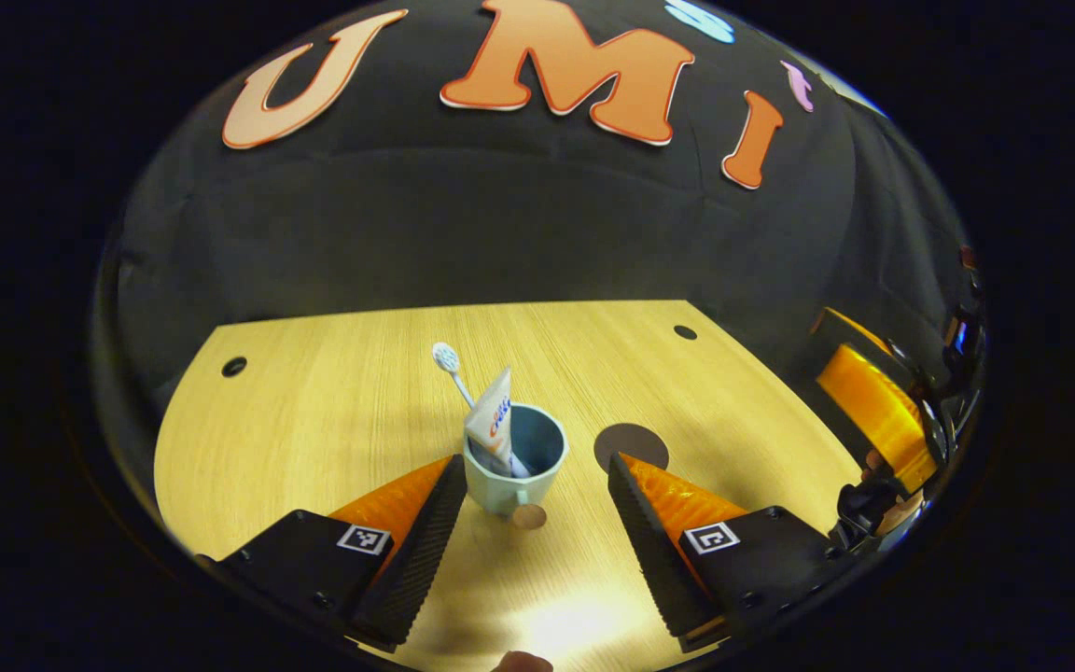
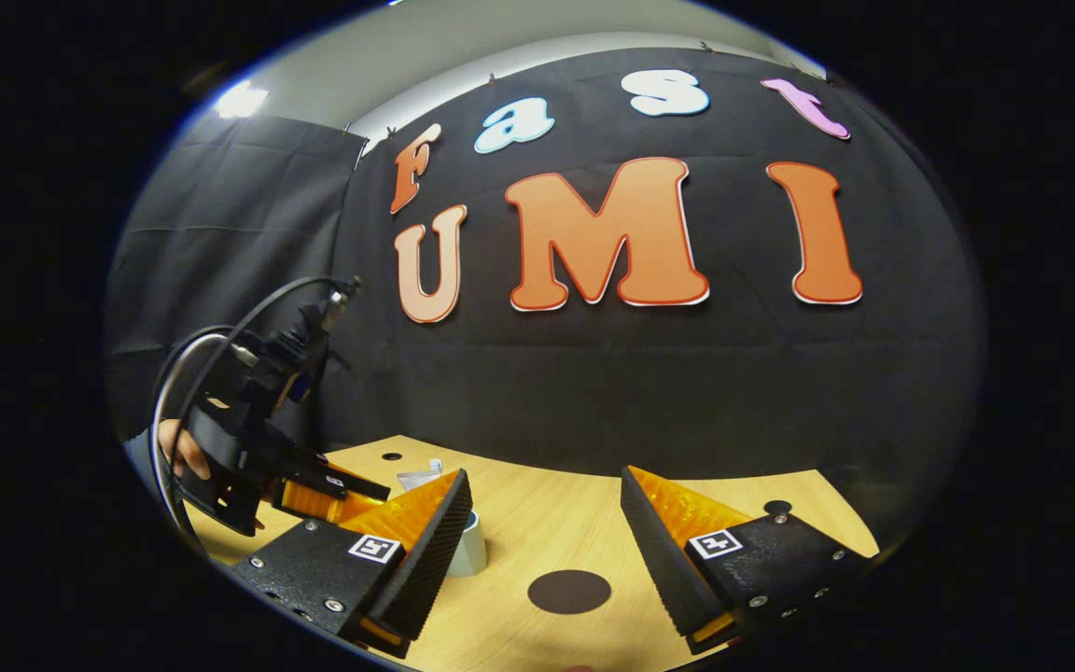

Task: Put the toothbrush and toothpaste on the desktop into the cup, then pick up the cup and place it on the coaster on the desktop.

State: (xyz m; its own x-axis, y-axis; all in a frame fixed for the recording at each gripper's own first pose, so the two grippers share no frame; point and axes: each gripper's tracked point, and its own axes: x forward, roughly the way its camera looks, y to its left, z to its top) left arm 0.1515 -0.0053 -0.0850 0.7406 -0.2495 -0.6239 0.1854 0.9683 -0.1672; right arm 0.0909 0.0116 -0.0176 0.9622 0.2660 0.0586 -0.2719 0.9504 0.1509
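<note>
Cup on counter holds toothbrush and toothpaste; coaster beside. Left gripper fingers wide, flanking cup. Right gripper fingers wide, empty.

In the left gripper view, toothbrush and toothpaste stand in the cup; the coaster lies just right, seemingly apart.

wooden desktop | black holes near its corners
</note>
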